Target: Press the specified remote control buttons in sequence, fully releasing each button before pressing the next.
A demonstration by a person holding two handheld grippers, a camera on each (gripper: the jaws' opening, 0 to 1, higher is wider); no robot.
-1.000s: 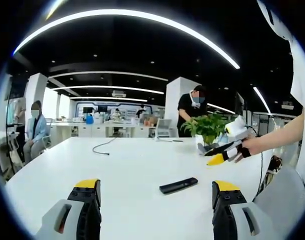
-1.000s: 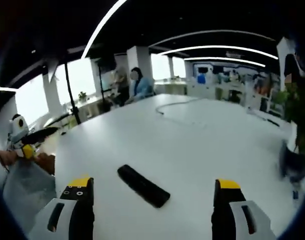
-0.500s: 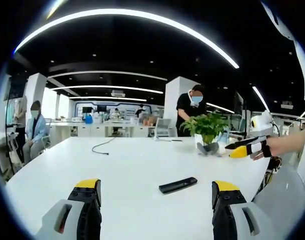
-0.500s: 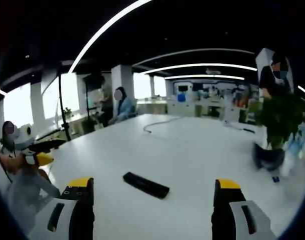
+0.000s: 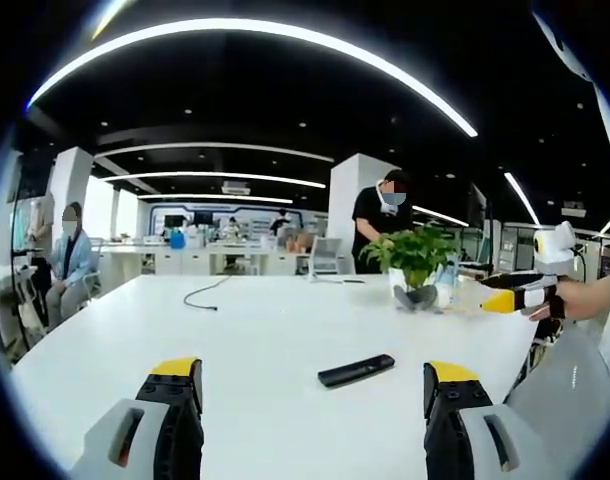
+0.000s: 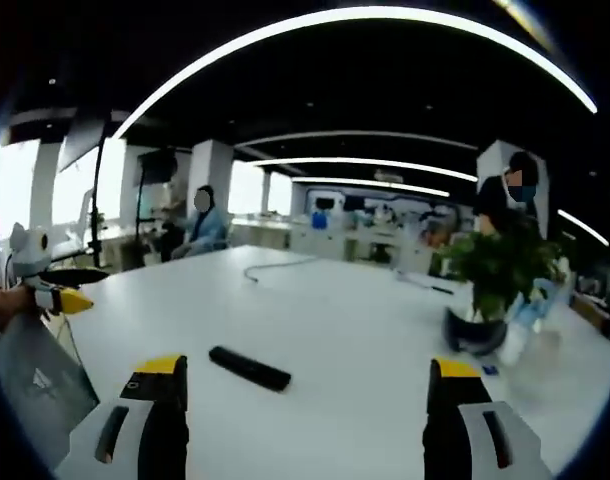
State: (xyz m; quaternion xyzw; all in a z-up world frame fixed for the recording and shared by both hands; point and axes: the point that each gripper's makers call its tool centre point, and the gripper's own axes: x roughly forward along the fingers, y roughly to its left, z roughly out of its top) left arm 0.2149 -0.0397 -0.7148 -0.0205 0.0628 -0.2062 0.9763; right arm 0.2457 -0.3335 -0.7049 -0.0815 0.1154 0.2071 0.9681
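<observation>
While both grippers hang above the white surface (image 5: 265,330), nothing is pressed yet.
Remote: the black remote control (image 5: 356,370) lies flat on the surface, ahead of the left gripper (image 5: 312,395) and between its jaws' lines; in the right gripper view it sits toward the left jaw (image 6: 249,368).
Left gripper: jaws spread wide, holding nothing, well apart from the remote.
Right gripper: the right gripper (image 6: 307,395) also has its jaws apart and empty.
Risk, aim: buttons are too small to make out, so a wrong key could be hit, as I judge it.
Risk, slide: an off-centre push may skid or spin the light remote on the smooth top.
Risk, release: not lifting fully between presses could break the sequence.
Risk, framing: swinging a hand away could lose the remote from sight.
Nearby: a potted plant (image 6: 490,290) and a cable (image 5: 203,293) stand clear of the remote.
Writing: none legible on the remote or elsewhere.
</observation>
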